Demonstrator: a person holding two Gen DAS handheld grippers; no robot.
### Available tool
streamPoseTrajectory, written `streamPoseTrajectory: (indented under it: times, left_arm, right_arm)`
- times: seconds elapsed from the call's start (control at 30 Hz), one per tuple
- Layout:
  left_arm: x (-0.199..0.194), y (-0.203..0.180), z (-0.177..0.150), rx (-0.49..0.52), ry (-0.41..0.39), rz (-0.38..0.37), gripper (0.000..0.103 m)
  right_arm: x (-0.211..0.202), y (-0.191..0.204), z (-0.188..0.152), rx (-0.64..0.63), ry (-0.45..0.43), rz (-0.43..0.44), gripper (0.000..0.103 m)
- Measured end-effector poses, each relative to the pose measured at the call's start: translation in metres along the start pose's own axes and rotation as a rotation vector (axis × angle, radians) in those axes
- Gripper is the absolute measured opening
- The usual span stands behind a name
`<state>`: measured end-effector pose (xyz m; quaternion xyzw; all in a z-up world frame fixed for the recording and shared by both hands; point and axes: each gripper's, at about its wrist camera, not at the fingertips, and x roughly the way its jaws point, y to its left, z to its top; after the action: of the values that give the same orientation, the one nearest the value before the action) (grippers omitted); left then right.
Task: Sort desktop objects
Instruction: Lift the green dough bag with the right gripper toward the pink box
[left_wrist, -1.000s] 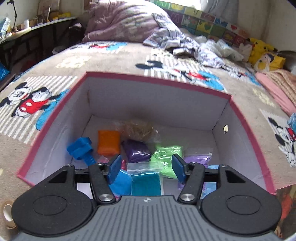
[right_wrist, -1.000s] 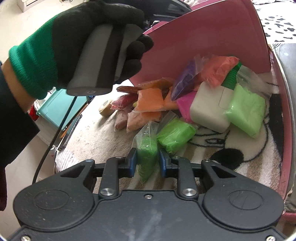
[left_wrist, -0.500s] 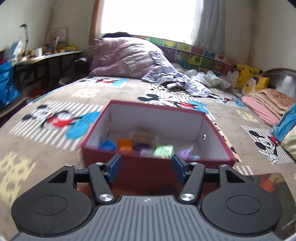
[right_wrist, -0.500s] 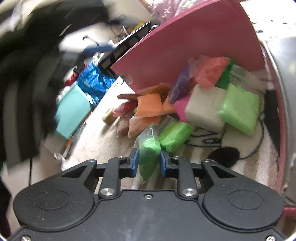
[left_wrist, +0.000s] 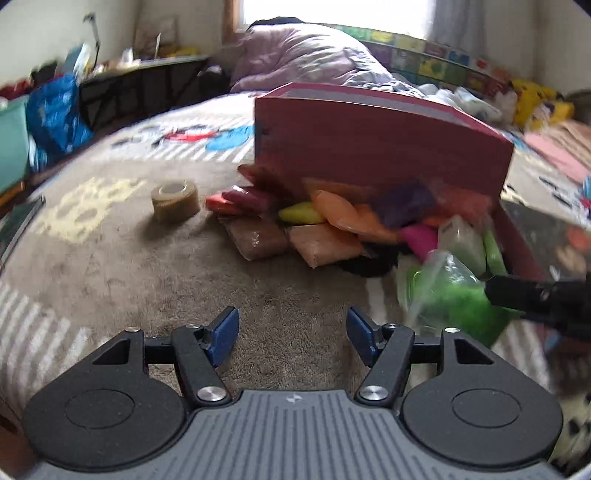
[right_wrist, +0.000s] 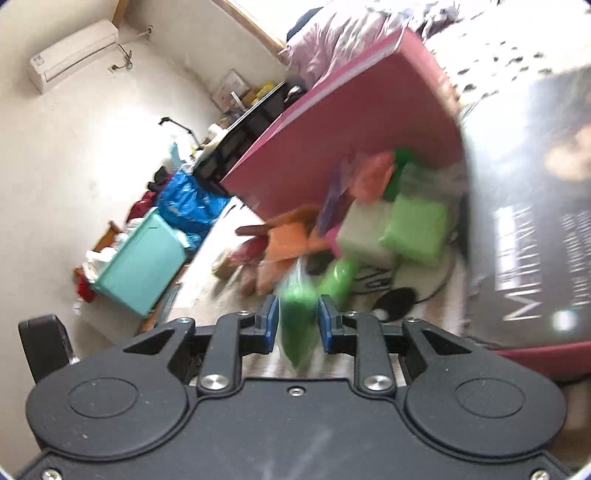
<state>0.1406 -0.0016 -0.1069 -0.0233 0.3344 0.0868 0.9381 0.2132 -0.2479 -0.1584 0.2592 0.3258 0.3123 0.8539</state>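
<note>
1. Since a second ago the left tool (left_wrist: 291, 334) is no longer looking down into the pink box (left_wrist: 380, 144); it is now facing the box's outer wall and the pile of bags (left_wrist: 332, 229) heaped against it on the bed (left_wrist: 122, 266). The gloved hand that was filling the right view is gone from it, and that view is now tilting and blurring.
2. The box is standing on the bed's cartoon-print cover, with the pile lying between it and a dark printed lid or carton (right_wrist: 528, 206) on the right.
3. The pile is mixing orange, red, brown, purple, pink, white and light-green bags, all touching or overlapping; a tape roll (left_wrist: 174, 199) is sitting apart to the left.
4. The right tool (right_wrist: 295, 325) is squeezing a dark-green bag (right_wrist: 297, 317) between its narrow jaws; the bag is hanging clear of the pile, its lower end sagging below the pads.
5. The left tool's jaws are opening, partly spread, with nothing between them, only bare cover beneath.
6. Risks, as I judge them: the soft bag is being pinched near one end, so a quick swing could be letting it slide out or be tearing the thin plastic. The left tool is heading towards the same pile as the right one, so the two could be colliding. Overlapping bags could be dragging a neighbour along.
</note>
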Motion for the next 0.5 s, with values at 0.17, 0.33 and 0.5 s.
streamPoseTrajectory:
  times: [0.17,0.33,0.5]
  left_arm:
    - [0.003,-0.010,-0.013,0.083,-0.011,-0.010,0.063]
    - [0.002,-0.007,-0.015,0.080,-0.021,-0.031,0.064]
    - [0.003,-0.004,-0.019,0.084,-0.030,-0.048,0.064]
  right_arm:
    - [0.004,0.004,-0.006,-0.054,0.009,-0.097,0.018]
    - [0.009,0.018,-0.022,-0.161,0.077,-0.070,0.034]
    - [0.014,0.025,-0.030,-0.189,0.063,-0.057,0.052]
